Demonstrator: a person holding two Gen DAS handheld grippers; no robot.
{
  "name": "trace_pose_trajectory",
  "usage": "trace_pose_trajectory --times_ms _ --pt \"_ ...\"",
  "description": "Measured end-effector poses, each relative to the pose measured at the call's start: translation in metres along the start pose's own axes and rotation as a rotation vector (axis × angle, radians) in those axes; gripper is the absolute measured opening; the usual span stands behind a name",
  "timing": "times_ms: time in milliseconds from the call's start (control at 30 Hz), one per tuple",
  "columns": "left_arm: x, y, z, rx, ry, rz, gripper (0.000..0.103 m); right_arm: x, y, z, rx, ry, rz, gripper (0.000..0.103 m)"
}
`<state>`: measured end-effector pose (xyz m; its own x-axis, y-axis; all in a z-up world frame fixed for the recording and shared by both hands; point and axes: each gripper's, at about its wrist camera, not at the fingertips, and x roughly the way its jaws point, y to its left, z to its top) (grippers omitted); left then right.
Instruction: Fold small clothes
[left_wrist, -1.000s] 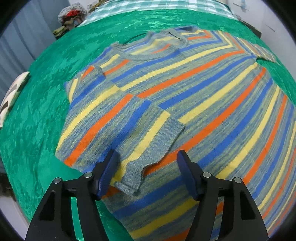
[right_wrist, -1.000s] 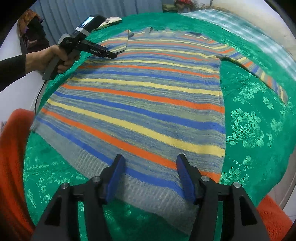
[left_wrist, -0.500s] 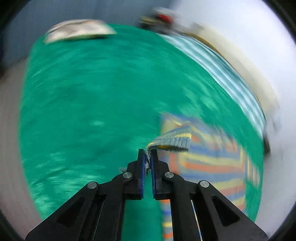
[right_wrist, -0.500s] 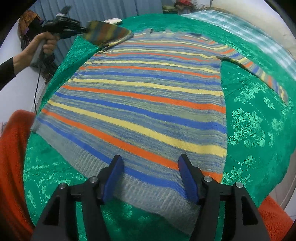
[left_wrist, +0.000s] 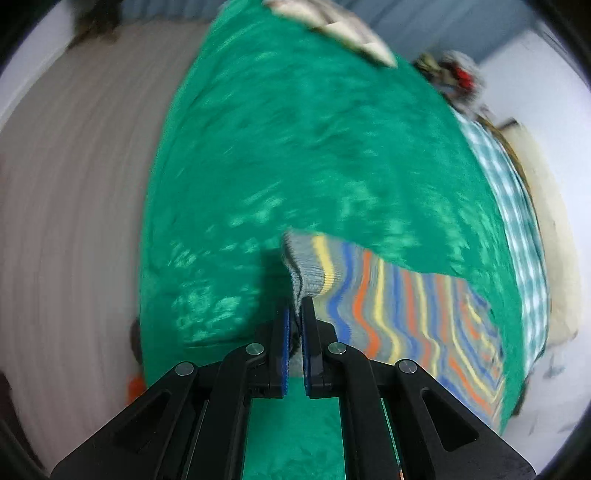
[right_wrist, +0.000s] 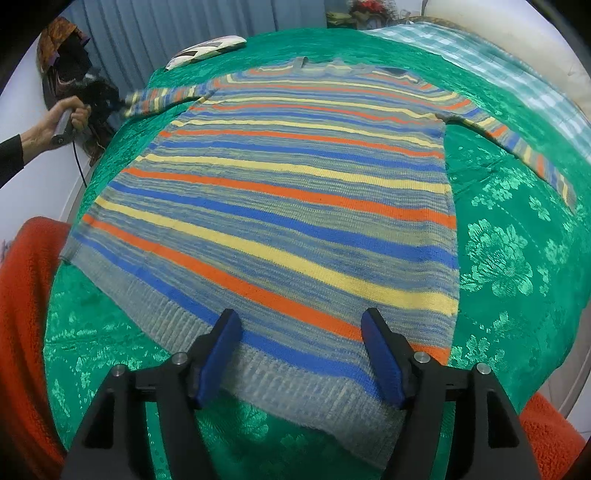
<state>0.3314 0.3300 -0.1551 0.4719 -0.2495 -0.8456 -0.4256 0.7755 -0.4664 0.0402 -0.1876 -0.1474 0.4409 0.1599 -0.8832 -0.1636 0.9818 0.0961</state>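
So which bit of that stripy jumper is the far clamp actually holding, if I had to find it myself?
Start at the green bedspread with the striped sweater lying flat on it. Follow the sleeve that stretches away from the body towards the hand. The left gripper is shut on its grey ribbed cuff; the other sleeve lies loose on the cloth, with nothing gripping it.

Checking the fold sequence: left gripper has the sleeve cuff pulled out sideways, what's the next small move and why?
Probably lay the cuff down on the green cover and release. The left gripper is shut on the cuff with the sleeve stretched straight out from the sweater, which lies flat. The right gripper hovers over the hem, jaws opening, nothing pinched.
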Motion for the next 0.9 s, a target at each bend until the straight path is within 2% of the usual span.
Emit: trace_pose_trajectory --times_ms 100,133,167,200,333,400,467,500,633,700,767,800,833,867,900 --pt "0.008 0.014 -0.005 -0.082 -0.011 -0.068 0.01 0.001 0.002 0.0 -0.005 0.001 -0.009 0.071" --pt "0.008 0.019 -0.007 -0.108 -0.015 -0.095 0.022 0.001 0.002 0.0 -0.005 0.0 -0.011 0.071" --pt "0.009 0.02 -0.008 -0.11 -0.014 -0.118 0.03 0.001 0.003 0.0 -0.005 0.0 -0.012 0.071" --pt "0.009 0.02 -0.012 -0.098 -0.015 -0.142 0.04 0.001 0.003 0.0 -0.005 0.0 -0.013 0.071" --pt "0.009 0.007 -0.021 -0.001 -0.02 -0.16 0.051 0.002 0.003 0.0 -0.008 -0.001 -0.015 0.072" --pt "0.012 0.001 -0.025 0.044 -0.019 -0.141 0.048 0.003 0.004 0.001 -0.009 -0.001 -0.016 0.073" --pt "0.016 0.001 -0.027 0.058 0.009 -0.087 0.005 0.004 0.005 0.002 -0.009 -0.002 -0.019 0.073" --pt "0.016 0.001 -0.028 0.062 0.023 -0.055 0.003 0.004 0.005 0.002 -0.009 -0.001 -0.02 0.073" --pt "0.001 0.0 -0.021 0.107 -0.034 0.08 0.003 0.003 0.005 0.001 -0.007 -0.003 -0.018 0.073" --pt "0.004 0.002 -0.019 0.112 -0.019 0.108 0.003 0.004 0.006 0.001 -0.008 -0.004 -0.019 0.073" --pt "0.008 -0.002 -0.023 0.16 -0.003 0.132 0.003 0.004 0.006 0.001 -0.01 -0.003 -0.021 0.073" --pt "0.009 -0.006 -0.024 0.191 0.008 0.125 0.008 0.004 0.006 0.001 -0.009 -0.003 -0.021 0.073" --pt "0.006 -0.006 -0.024 0.191 0.011 0.111 0.015 0.004 0.006 0.001 -0.008 -0.003 -0.02 0.073" --pt "0.001 -0.004 -0.023 0.178 0.004 0.09 0.018 0.004 0.005 0.001 -0.009 -0.003 -0.02 0.073" --pt "-0.003 -0.002 -0.021 0.166 -0.01 0.073 0.029 0.003 0.005 0.001 -0.008 -0.004 -0.02 0.073"
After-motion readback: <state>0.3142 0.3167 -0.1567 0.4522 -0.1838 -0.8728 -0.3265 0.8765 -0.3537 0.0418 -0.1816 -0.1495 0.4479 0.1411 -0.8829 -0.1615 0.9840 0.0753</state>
